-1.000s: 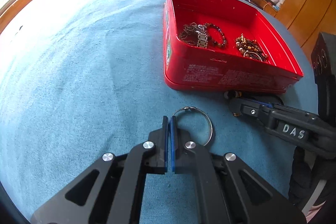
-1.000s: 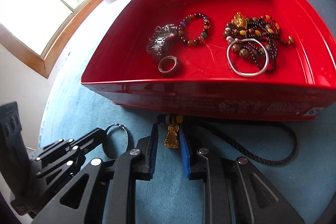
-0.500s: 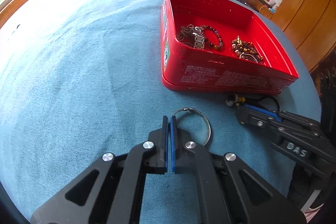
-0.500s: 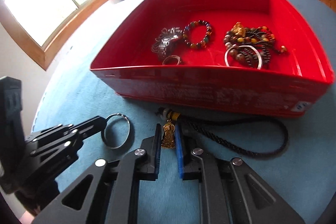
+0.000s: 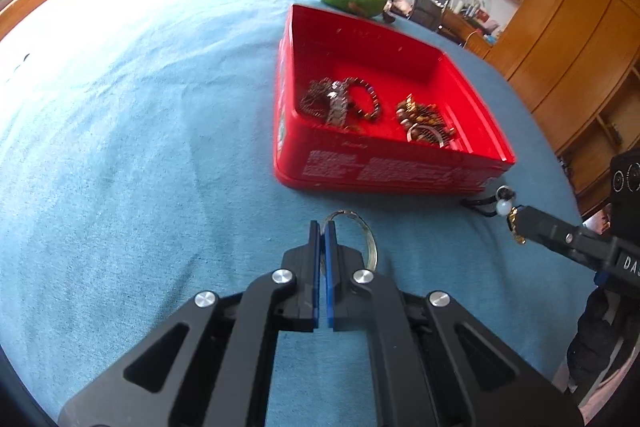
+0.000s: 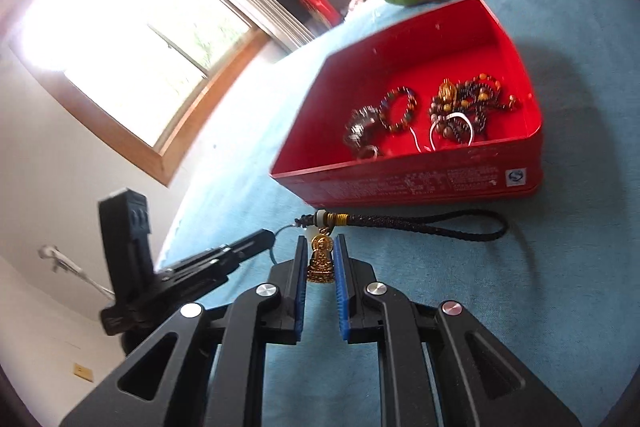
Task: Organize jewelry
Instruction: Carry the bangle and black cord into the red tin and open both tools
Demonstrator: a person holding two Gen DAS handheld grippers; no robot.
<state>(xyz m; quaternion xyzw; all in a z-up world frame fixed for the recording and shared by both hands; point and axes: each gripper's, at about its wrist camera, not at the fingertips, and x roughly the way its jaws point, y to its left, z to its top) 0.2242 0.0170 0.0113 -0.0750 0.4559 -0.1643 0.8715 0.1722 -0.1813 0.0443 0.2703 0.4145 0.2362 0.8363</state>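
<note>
Left hand-held gripper pinched nearly closed on silver bangle, near red tin. Right hand-held gripper narrowly clamping gold pendant; black cord trailing on bed. Risks: cord snagging tin wall; thin bangle slipping.

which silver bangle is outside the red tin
The silver bangle pinched in the left tongs; the other bangle lies inside the red tin.

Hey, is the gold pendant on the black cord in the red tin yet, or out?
Out. The gold figure pendant hangs between the right tool pads, outside the red metal tin.
</note>
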